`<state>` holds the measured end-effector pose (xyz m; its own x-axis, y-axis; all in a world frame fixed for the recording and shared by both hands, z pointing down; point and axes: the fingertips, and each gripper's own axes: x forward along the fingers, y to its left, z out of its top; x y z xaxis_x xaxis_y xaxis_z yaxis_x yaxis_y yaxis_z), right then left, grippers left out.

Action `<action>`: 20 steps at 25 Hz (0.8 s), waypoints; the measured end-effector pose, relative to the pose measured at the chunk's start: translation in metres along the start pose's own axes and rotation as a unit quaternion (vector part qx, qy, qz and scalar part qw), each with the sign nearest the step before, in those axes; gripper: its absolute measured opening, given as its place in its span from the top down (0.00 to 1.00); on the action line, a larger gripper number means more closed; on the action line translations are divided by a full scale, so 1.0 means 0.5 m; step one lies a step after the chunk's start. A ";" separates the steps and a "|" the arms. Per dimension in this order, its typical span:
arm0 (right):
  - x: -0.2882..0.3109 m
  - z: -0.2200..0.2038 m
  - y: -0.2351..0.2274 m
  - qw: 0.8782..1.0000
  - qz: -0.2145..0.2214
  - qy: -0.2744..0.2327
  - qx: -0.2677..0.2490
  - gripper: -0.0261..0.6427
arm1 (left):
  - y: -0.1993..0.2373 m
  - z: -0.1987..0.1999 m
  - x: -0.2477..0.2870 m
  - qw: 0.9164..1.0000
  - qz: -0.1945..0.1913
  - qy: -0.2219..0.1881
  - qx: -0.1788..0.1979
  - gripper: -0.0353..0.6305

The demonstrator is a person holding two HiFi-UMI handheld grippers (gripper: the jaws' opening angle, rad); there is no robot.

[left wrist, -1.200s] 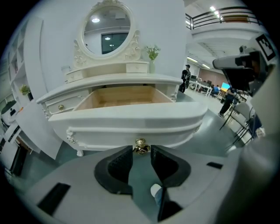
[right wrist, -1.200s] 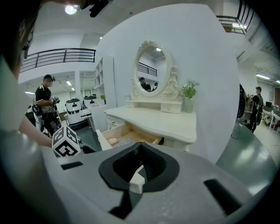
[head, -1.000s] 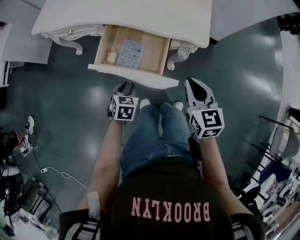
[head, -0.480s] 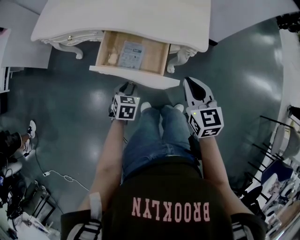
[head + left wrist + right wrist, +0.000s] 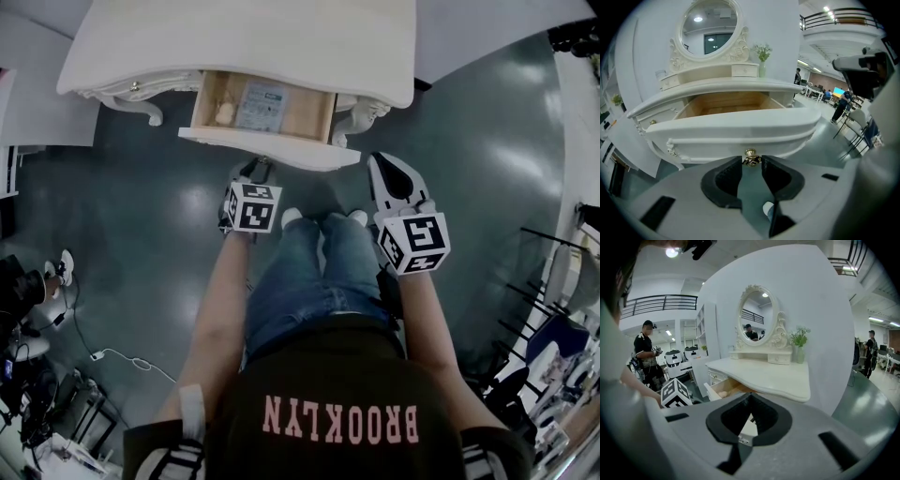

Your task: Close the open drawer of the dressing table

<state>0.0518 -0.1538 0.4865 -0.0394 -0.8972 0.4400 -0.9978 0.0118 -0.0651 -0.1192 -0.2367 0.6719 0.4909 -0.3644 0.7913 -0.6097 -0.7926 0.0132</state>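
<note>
The left gripper (image 5: 752,165) has its jaws apart, with the brass knob (image 5: 751,158) of the partly open drawer (image 5: 731,126) right at their tips. Its forearm reaches forward, angled down. The right gripper (image 5: 750,395), jaws closed on nothing, hovers short of the drawer's right end, pointing at the dressing table (image 5: 773,376).
</note>
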 end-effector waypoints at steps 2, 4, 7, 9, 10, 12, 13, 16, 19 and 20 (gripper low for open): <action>0.003 0.002 -0.002 1.000 -0.003 -0.001 0.006 0.97 | 0.002 0.009 0.006 1.000 -0.001 0.000 0.000 0.76; 0.004 0.003 0.002 1.000 -0.004 0.000 0.007 0.97 | 0.004 0.015 0.010 1.000 -0.001 0.000 0.000 0.76; 0.005 0.008 0.006 1.000 -0.004 0.000 0.003 0.97 | 0.010 0.024 0.018 1.000 -0.002 0.000 -0.001 0.76; 0.003 0.009 0.006 1.000 -0.004 0.000 0.003 0.97 | 0.012 0.031 0.023 1.000 -0.004 0.000 -0.008 0.76; 0.002 0.009 0.006 1.000 -0.004 0.001 0.003 0.97 | 0.012 0.035 0.026 1.000 -0.006 0.000 -0.012 0.76; 0.000 0.010 0.007 1.000 -0.003 0.001 0.005 0.97 | 0.015 0.042 0.031 1.000 -0.009 -0.001 -0.018 0.76; -0.001 0.010 0.008 1.000 -0.002 0.001 0.006 0.97 | 0.016 0.046 0.033 1.000 -0.010 -0.001 -0.019 0.76; 0.000 0.012 0.010 1.000 0.002 0.000 0.006 0.97 | 0.021 0.059 0.043 1.000 -0.010 -0.003 -0.021 0.76; 0.000 0.012 0.005 1.000 0.002 -0.001 0.010 0.97 | 0.026 0.076 0.056 1.000 -0.007 -0.004 -0.021 0.76; -0.001 0.012 0.003 1.000 0.001 -0.002 0.015 0.97 | 0.027 0.081 0.060 1.000 -0.007 -0.003 -0.021 0.76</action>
<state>0.0506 -0.1558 0.4809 -0.0419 -0.8988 0.4363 -0.9957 0.0014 -0.0927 -0.0876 -0.2784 0.6710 0.5034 -0.3574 0.7867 -0.6286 -0.7762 0.0496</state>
